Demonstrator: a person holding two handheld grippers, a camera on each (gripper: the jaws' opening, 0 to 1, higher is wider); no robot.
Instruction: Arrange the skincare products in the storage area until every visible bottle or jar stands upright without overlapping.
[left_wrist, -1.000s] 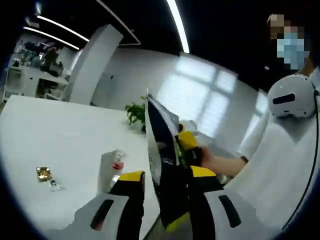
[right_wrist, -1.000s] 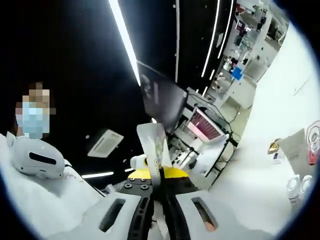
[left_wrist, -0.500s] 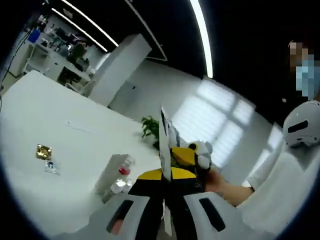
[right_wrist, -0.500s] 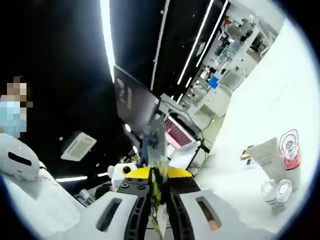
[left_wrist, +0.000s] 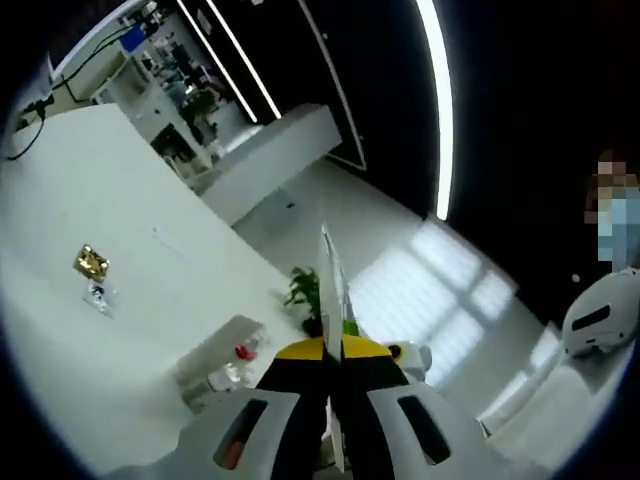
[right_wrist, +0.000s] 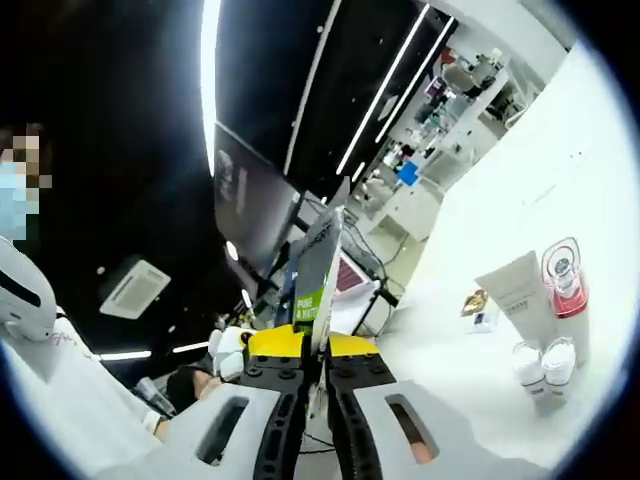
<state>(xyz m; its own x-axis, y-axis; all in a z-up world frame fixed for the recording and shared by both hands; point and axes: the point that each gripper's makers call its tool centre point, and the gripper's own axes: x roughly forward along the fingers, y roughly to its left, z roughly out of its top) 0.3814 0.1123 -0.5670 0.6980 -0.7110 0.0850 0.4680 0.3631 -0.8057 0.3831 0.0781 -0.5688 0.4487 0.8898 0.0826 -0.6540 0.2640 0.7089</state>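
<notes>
A thin flat pouch (left_wrist: 330, 285) stands edge-on between the jaws of my left gripper (left_wrist: 333, 348), which is shut on it. In the right gripper view the same pouch (right_wrist: 318, 270) shows a dark face with a green label, and my right gripper (right_wrist: 318, 345) is shut on its lower edge. On the white table (right_wrist: 560, 170) to the right stand a white tube (right_wrist: 520, 295), a red-capped bottle (right_wrist: 565, 275) and two small white jars (right_wrist: 543, 360). The left gripper view has that group low at left: tube (left_wrist: 215, 348), red-capped bottle (left_wrist: 244, 351).
A small gold packet (left_wrist: 90, 262) lies apart on the table, also seen beside the tube as the packet (right_wrist: 474, 300). A potted plant (left_wrist: 303, 290) stands at the table's far edge. A person in white with a white headset (left_wrist: 598, 318) is at the right.
My left gripper, open around the pouch a second ago, has shut on it. Both views have since tilted and shifted with the hands; the products on the table have stayed put.
</notes>
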